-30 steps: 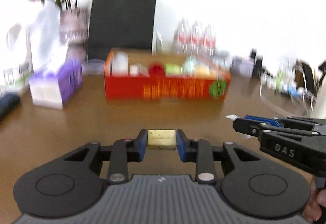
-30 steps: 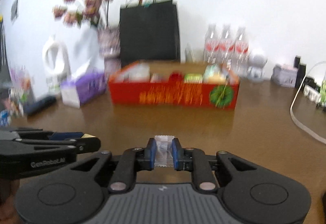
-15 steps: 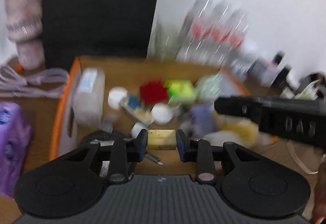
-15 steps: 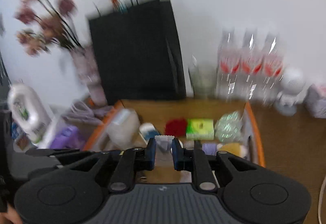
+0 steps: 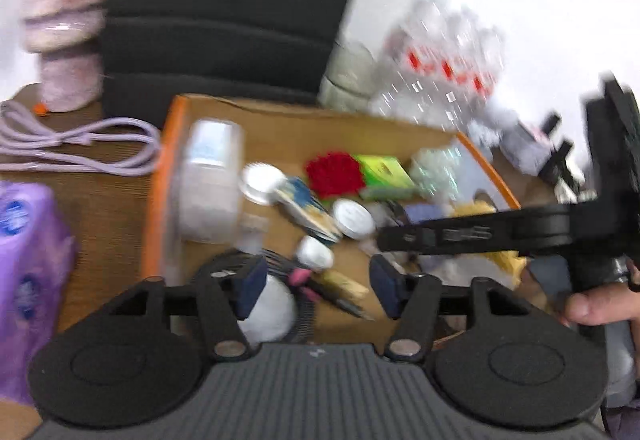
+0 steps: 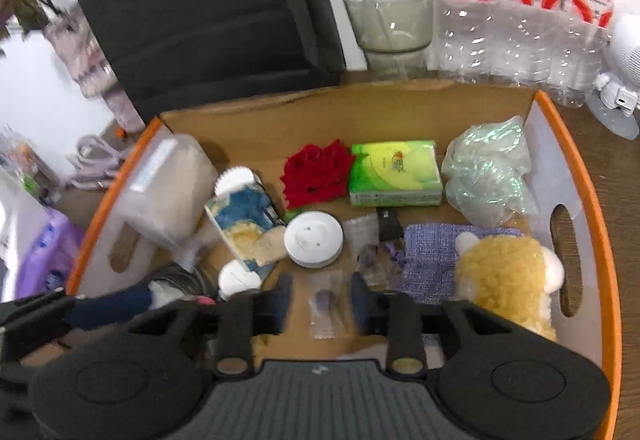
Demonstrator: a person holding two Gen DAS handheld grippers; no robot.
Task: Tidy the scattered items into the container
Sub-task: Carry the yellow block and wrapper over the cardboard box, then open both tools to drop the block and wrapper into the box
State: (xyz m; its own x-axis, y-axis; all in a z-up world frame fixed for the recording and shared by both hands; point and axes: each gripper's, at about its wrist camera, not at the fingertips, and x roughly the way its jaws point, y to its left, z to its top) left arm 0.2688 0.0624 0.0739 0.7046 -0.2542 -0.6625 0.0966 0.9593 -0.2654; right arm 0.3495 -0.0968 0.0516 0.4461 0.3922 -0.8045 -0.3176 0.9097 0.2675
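The orange cardboard box holds several items: a red rose, a green tissue pack, a white round disc and a yellow plush toy. My right gripper is open above the box, and a small clear sachet lies on the box floor between its fingers. My left gripper is open over the box's left half, and a yellowish block lies below it. The right gripper's arm crosses the left wrist view.
A black paper bag stands behind the box, with a glass and water bottles to its right. A purple tissue pack and a lilac cable lie left of the box on the brown table.
Both grippers moved forward over the box and opened. The left let go of the yellowish block, and the right let go of the clear sachet; both now lie in the box.
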